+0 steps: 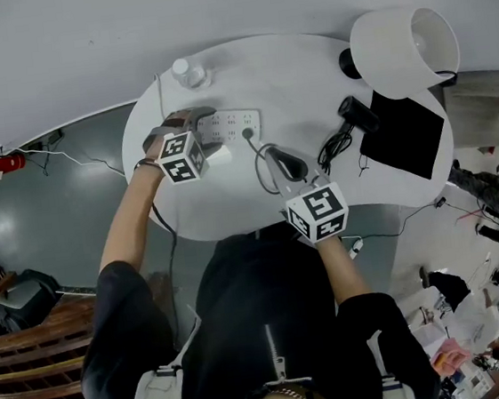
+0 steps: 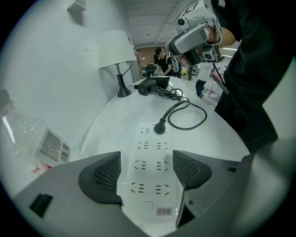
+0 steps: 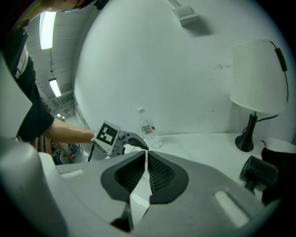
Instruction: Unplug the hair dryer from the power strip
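Left gripper view: the left gripper (image 2: 147, 165) is holding its jaws wide apart, straddling the near end of the white power strip (image 2: 150, 143) without clamping it. A black plug (image 2: 160, 126) is sitting in the strip's far socket, its cable (image 2: 205, 116) looping across the round white table (image 2: 134, 111) toward the hair dryer (image 2: 147, 86), which is lying near the lamp (image 2: 116, 51). The right gripper (image 3: 146, 162) is hovering with jaws pressed together, holding nothing.
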A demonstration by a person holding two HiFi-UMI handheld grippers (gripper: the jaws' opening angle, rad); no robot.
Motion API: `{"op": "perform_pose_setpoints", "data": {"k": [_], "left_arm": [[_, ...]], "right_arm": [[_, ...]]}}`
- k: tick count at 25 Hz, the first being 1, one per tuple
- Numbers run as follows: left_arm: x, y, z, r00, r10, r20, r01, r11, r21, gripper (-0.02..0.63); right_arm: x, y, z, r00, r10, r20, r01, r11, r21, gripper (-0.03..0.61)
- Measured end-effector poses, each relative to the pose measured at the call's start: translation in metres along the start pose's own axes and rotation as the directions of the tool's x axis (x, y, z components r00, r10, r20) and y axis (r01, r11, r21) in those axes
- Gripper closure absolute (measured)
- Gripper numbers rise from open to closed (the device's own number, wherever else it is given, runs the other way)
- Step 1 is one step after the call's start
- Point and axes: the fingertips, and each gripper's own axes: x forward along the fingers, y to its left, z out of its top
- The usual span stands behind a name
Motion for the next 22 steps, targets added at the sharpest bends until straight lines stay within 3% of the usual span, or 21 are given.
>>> {"op": "perform_pose_setpoints", "data": {"k": [9, 22], "left_arm": [[0.024, -0.009, -0.017, 0.995, -0.070, -0.067, 0.069, 0.998, -0.014, 0.255], [0.037, -0.012, -0.024, 0.975, -0.109, -0.194, 0.108, 0.994, -0.019, 0.244]], "right_arm": [[-0.001, -0.005, -0.003, 1.000, -0.013, -0.014, 0.013, 1.000, 0.008, 0.571], [0.003, -0.002, -0.009, 0.998, 0.025, -0.054, -0.027, 0.999, -0.025, 0.539]]}}
